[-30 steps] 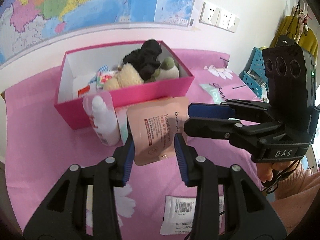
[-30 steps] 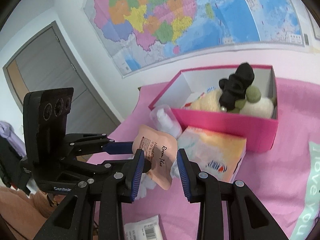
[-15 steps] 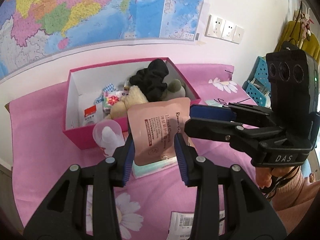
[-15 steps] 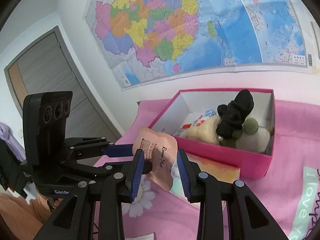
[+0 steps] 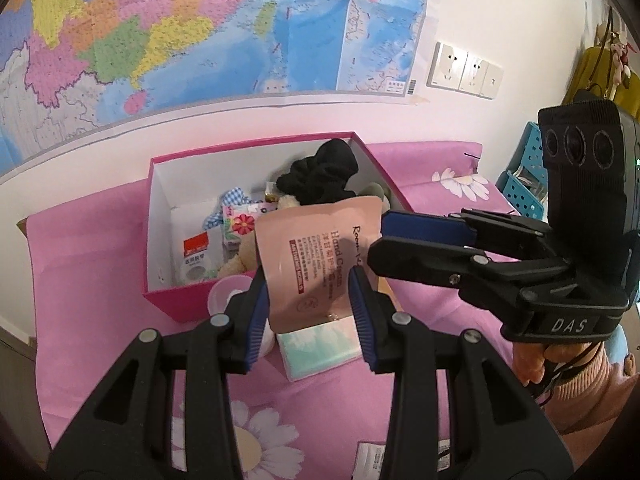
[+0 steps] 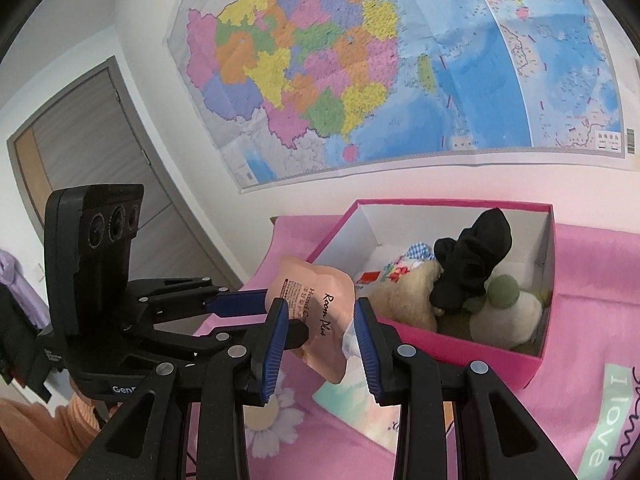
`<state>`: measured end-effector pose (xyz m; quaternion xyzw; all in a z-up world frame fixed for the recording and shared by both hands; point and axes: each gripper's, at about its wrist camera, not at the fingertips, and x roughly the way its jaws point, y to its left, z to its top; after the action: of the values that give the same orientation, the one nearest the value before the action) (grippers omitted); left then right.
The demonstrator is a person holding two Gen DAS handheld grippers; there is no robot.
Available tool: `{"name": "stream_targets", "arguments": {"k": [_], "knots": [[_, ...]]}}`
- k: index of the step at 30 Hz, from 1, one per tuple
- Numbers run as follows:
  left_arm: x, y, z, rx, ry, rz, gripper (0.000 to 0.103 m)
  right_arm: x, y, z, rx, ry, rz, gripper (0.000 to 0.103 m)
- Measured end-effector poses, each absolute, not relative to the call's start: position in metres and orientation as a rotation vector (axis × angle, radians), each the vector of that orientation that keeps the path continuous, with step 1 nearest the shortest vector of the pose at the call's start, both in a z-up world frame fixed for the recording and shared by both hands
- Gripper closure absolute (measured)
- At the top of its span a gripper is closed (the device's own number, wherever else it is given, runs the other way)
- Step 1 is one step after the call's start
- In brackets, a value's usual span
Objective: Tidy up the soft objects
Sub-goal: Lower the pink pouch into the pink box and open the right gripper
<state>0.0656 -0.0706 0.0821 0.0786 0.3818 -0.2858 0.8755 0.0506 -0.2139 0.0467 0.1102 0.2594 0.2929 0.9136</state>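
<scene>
now both the left gripper (image 5: 310,306) and right gripper (image 6: 320,338) pinch the pink pouch (image 5: 320,260), so carry it level over the pink box (image 5: 158,220) and let go together.

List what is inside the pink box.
In the pink box: a black sock, beige plush, a green-and-white plush, a gingham cloth, a floral packet and a white carton. Anything under them is covered.

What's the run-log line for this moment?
left gripper: shut on hand cream pouch | right gripper: shut on pouch | above pink cloth, before pink box
</scene>
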Motion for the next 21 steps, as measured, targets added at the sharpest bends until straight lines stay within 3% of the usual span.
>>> {"name": "stream_targets", "arguments": {"k": [21], "knots": [[0.098,-0.069,0.077,0.163,0.827,-0.56,0.062,0.082,-0.21,0.053,0.243,0.534,0.591,0.069]]}}
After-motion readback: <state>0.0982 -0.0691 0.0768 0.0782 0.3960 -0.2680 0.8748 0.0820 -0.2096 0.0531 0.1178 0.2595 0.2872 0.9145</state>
